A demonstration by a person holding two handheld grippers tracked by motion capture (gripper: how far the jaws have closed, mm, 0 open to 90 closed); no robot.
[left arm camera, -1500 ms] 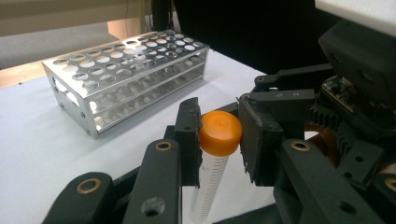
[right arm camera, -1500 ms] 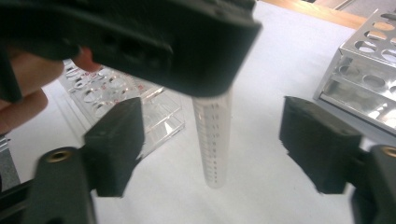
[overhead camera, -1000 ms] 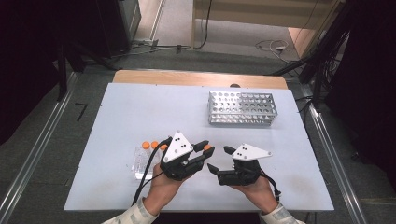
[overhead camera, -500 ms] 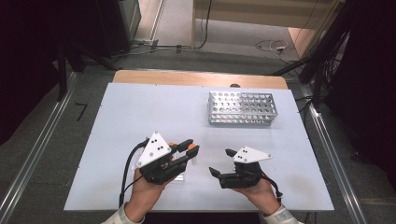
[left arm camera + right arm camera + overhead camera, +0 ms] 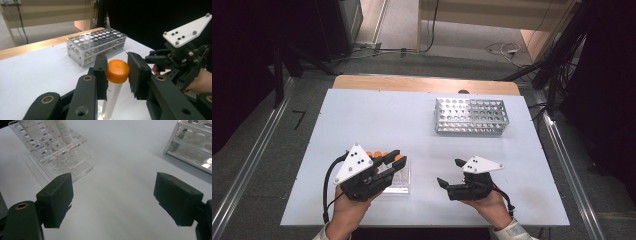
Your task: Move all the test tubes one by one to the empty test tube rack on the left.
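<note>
Orange-capped tube (image 5: pixel 115 80) held by its cap in the left gripper (image 5: pixel 117 72), above the clear rack (image 5: pixel 398 176), ready for transfer to the metal rack (image 5: pixel 472 116); right gripper (image 5: pixel 113 200) wide, empty over the surface (image 5: pixel 377 120).

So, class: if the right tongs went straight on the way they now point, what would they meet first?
Probably the clear plastic rack holding the tubes, which lies ahead and a little to one side of the open right tongs. Bare white table lies between, and depth is hard to judge.
</note>
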